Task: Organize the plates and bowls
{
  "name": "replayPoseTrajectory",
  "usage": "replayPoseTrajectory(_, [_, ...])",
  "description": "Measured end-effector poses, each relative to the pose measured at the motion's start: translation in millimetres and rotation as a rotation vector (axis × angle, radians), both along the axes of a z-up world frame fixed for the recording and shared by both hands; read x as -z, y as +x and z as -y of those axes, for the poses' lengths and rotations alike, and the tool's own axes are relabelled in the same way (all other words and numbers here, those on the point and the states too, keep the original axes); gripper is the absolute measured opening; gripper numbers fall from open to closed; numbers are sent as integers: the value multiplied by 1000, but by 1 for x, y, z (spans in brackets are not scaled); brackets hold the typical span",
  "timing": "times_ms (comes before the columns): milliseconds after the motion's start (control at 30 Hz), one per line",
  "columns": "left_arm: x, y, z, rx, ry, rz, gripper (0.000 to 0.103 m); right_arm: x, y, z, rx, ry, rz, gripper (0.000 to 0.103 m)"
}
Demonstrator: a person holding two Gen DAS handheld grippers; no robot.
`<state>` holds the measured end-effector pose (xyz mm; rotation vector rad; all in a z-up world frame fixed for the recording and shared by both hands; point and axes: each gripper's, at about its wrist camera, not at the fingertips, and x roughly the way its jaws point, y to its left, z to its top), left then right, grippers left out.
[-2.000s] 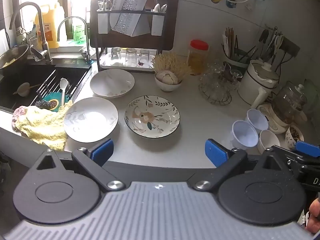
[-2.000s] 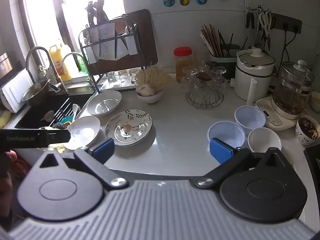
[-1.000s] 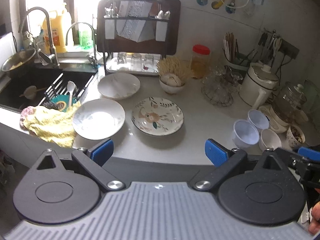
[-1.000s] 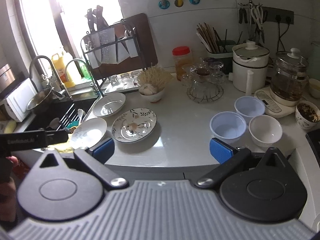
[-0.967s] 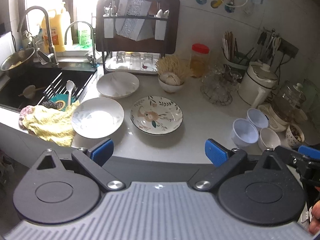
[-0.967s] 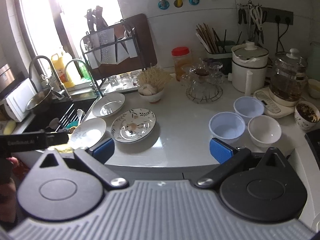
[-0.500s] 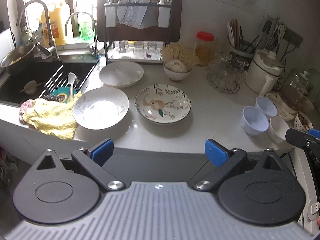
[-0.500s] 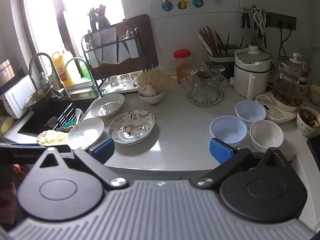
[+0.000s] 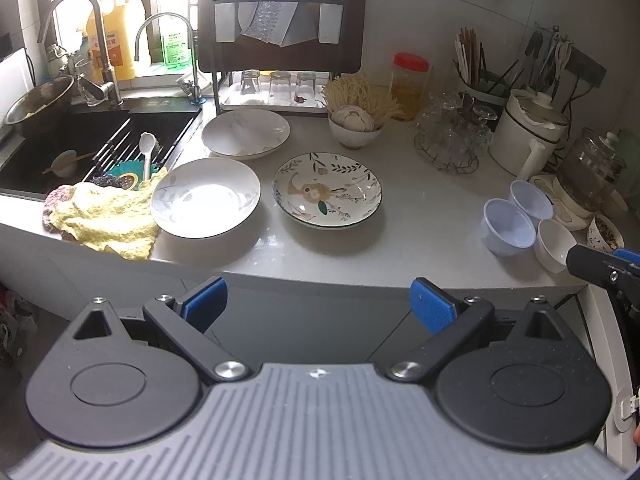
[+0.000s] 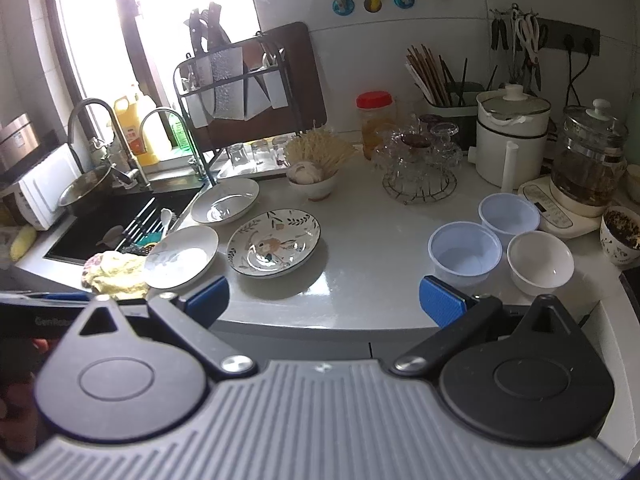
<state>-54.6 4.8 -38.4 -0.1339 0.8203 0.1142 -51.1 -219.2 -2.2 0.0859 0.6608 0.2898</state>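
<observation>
On the grey countertop (image 9: 420, 216), a leaf-patterned round plate (image 9: 327, 189) and two white plates (image 9: 205, 197) lie empty; two pale blue plastic bowls (image 10: 465, 249) and a white ceramic bowl (image 10: 540, 262) are empty. Left gripper (image 9: 319, 303) and right gripper (image 10: 324, 295) fingers spread wide, holding nothing. Labels unreadable

Walls: white tile (image 10: 440, 20) ahead of the hand-held gripper, with a dark socket strip (image 10: 568, 38) up to the right.
Window: far left (image 10: 100, 20), daylight pouring in very bright.
Counter: pale grey, glossy (image 9: 420, 216), straight ahead; it curves along the near edge.
Sink: black basin (image 9: 60, 148) ahead to the left, two curved taps (image 9: 72, 4) behind it.
Cabinets: grey fronts (image 9: 304, 312) below the counter.
</observation>
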Motion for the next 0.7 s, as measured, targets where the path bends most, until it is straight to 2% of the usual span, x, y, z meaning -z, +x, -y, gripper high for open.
replayPoseTrajectory(300, [-4, -6, 0, 6, -10, -6, 100, -4, -3, -6, -26, 4, 11, 103])
replayPoseTrajectory(700, [-5, 19, -7, 40, -27, -16, 100, -1, 14, -8, 28, 24, 19, 103])
